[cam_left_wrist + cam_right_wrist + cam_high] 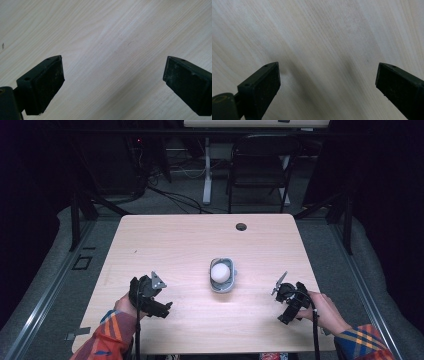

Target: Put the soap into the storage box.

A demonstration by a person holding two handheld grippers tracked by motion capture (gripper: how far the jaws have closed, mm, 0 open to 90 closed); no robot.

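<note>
Table: a grey bowl holding a white ball is placed at centre.
Left gripper: held at 8 o'clock, jaws spread, nothing gripped.
Right gripper: held at 4 o'clock, jaws spread, nothing gripped.

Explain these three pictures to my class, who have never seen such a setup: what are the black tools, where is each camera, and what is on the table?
No robot here: a person in plaid sleeves holds a two-jawed tool in each hand. The high view looks down on a wooden table. The left hand-held gripper and the right hand-held gripper rest near the table's near edge. Between them, at the middle, sits a small grey container with a white ball in it. The other two pictures come from cameras riding on each tool, looking along its black jaws at bare wood. Both sets of jaws stand wide apart and hold nothing.
</note>
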